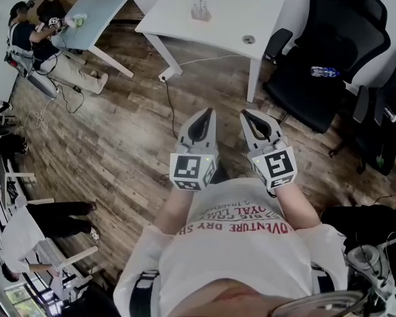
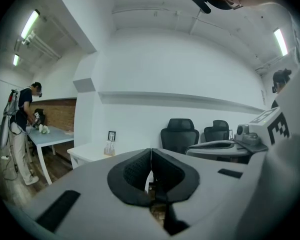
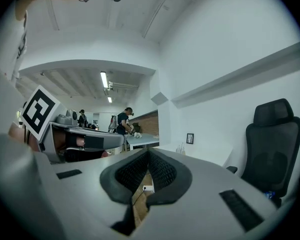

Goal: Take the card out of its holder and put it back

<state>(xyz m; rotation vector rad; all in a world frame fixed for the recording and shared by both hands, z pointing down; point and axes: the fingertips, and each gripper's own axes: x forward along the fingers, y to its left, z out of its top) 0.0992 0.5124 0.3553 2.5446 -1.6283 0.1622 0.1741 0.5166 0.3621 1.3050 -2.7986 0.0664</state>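
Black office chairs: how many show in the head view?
2. One chair stands right of the white table, a bottle on its seat; the other at the right edge, partly cut off. Others may be hidden.

Clear holder (image 1: 199, 10) upright on table (image 1: 231, 15)

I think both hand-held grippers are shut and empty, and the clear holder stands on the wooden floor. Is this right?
Not quite. The clear holder stands on the white table instead, as the head view shows. The left hand-held gripper and right hand-held gripper are indeed shut and empty.
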